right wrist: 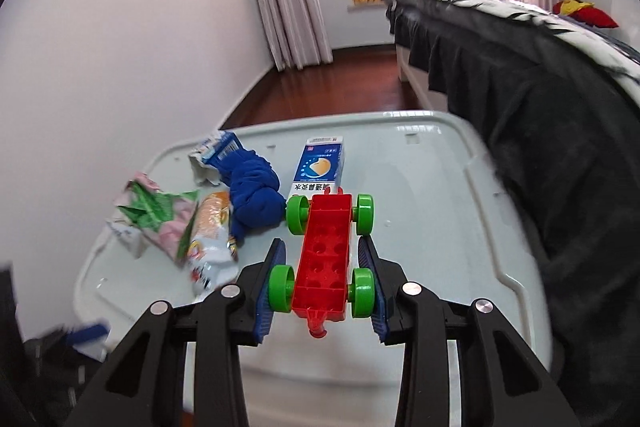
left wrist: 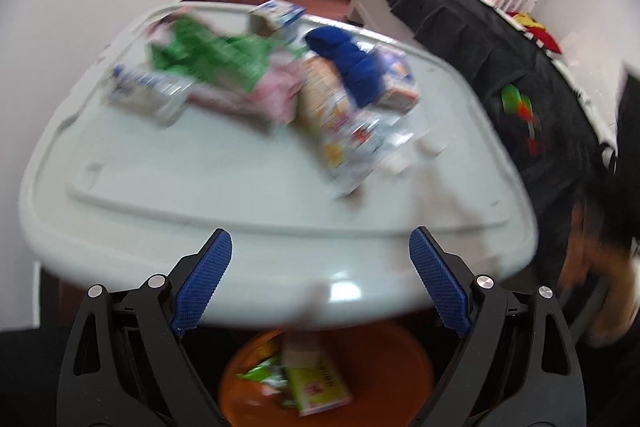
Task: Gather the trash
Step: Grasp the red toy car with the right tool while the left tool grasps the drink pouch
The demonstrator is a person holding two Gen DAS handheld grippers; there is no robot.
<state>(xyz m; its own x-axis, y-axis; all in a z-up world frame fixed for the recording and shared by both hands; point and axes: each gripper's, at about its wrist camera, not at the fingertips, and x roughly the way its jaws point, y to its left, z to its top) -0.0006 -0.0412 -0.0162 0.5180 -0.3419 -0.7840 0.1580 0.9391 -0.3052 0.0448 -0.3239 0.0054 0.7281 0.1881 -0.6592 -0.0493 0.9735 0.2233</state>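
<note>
Left tongs point(left wrist: 320, 251) gape wide; right tongs point(right wrist: 322, 251) are clamped together.

A: Where can a tool pass?
B: The near and right parts of the tabletop point(right wrist: 440, 227) lie bare. The wrappers point(right wrist: 160, 223), blue cloth point(right wrist: 256, 195) and carton point(right wrist: 320, 167) crowd the left and far side.
A: And the right edge?
B: The bed point(right wrist: 540, 107) with its dark skirt stands just beside it.
</note>
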